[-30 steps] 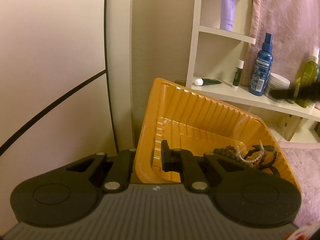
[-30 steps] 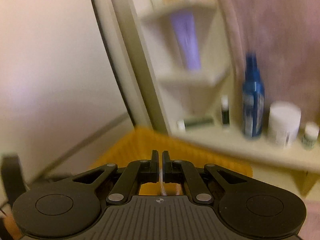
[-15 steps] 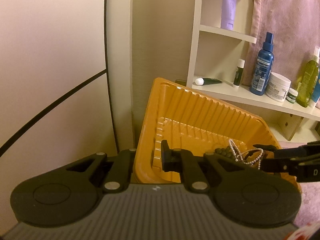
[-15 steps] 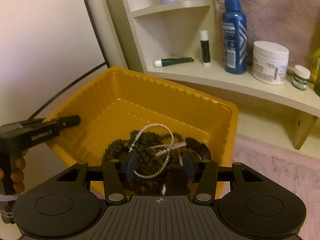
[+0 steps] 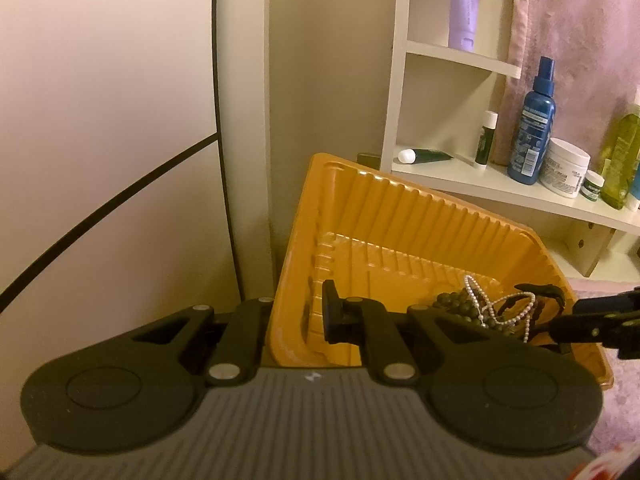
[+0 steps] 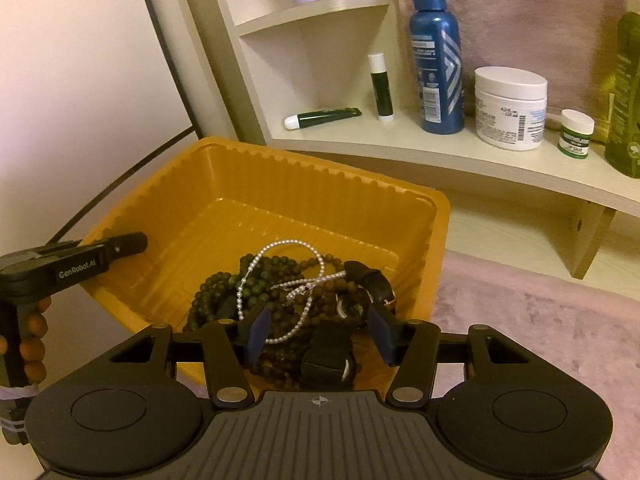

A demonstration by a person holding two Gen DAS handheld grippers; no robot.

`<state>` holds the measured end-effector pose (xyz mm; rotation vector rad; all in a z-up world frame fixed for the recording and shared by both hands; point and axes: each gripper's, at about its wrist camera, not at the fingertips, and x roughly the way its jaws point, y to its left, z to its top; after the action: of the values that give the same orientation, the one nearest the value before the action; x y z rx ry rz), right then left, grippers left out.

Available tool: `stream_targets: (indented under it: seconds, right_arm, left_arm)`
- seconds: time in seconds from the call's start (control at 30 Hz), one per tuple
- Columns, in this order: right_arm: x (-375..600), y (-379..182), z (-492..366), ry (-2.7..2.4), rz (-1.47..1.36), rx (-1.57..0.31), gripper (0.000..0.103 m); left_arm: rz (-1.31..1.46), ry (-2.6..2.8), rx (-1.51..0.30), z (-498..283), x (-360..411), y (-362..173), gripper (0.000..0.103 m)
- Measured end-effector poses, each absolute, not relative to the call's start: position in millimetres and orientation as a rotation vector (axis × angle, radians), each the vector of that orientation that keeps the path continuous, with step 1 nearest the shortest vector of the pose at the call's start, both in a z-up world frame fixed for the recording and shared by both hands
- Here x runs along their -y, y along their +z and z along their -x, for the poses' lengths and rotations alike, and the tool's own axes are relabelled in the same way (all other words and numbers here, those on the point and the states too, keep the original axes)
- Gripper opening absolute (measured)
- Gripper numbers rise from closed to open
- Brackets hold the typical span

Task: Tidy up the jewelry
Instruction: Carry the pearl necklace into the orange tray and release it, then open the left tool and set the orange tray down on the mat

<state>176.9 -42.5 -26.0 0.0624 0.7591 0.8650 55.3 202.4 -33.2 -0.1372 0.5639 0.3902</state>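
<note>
While the left hand-held gripper (image 5: 298,316) stays out of the pile, its fingers are clamped together on the near wall of the orange tray (image 5: 400,216), seemingly to steady the tray and keep it from sliding on the pink fabric surface (image 6: 540,312) under it. In the right wrist view that same gripper reaches in from the left edge, with a person's hand (image 6: 34,332) wrapped around its handle.

Further right, the jewelry lies heaped in the tray's near right corner: dark bead strands (image 6: 224,296), a white pearl necklace (image 6: 280,276) draped over them, and a black strap (image 6: 372,280) that may be a watch, though that is hard to tell.

The right hand-held gripper (image 6: 320,330) hovers just above this heap with its jaws opening; parts of the tangle sit between the pads, but nothing looks pinched. It appears poised to pick one piece out.

Beyond, on the shelf (image 6: 440,156), stand a blue spray bottle (image 6: 436,60) and a white jar (image 6: 510,108), clear of the work.
</note>
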Motion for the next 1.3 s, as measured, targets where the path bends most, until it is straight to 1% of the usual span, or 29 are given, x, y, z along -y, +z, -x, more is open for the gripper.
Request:
stream_targets:
  seconds: [0.17, 0.5, 0.97, 1.0, 1.07, 1.13, 1.2, 1.23, 1.3]
  right_arm:
    - [52.9, -25.4, -176.0, 0.844, -0.084, -0.758, 0.058]
    - [72.9, -26.0, -177.5, 0.832, -0.112, -0.746, 0.060]
    - [83.4, -28.8, -177.0, 0.791, -0.130, -0.761, 0.061]
    - [83.9, -29.1, -177.2, 0.788, -0.130, -0.763, 0.061]
    - [85.0, -29.8, -177.6, 0.776, -0.127, -0.766, 0.061]
    - [84.9, -30.7, -177.7, 0.759, -0.121, -0.767, 0.063]
    - [85.0, -32.1, -177.5, 0.749, -0.119, -0.772, 0.065]
    - [85.0, -32.7, -177.1, 0.745, -0.120, -0.774, 0.066]
    - [85.3, -33.4, -175.7, 0.736, -0.120, -0.774, 0.067]
  left_arm:
    - [0.152, 0.402, -0.569, -58.5, -206.8, -37.3, 0.010]
    - [0.202, 0.409, -0.582, -67.0, -220.8, -49.1, 0.010]
    - [0.274, 0.406, -0.626, -83.6, -241.9, -69.4, 0.018]
    - [0.279, 0.407, -0.636, -86.3, -242.9, -70.1, 0.020]
    - [0.290, 0.423, -0.650, -86.4, -244.9, -72.5, 0.035]
    - [0.286, 0.432, -0.634, -84.7, -244.9, -71.5, 0.044]
    - [0.269, 0.433, -0.621, -83.1, -244.2, -67.1, 0.056]
    - [0.263, 0.439, -0.622, -82.8, -244.1, -65.0, 0.067]
    - [0.249, 0.452, -0.612, -80.1, -243.2, -60.5, 0.067]
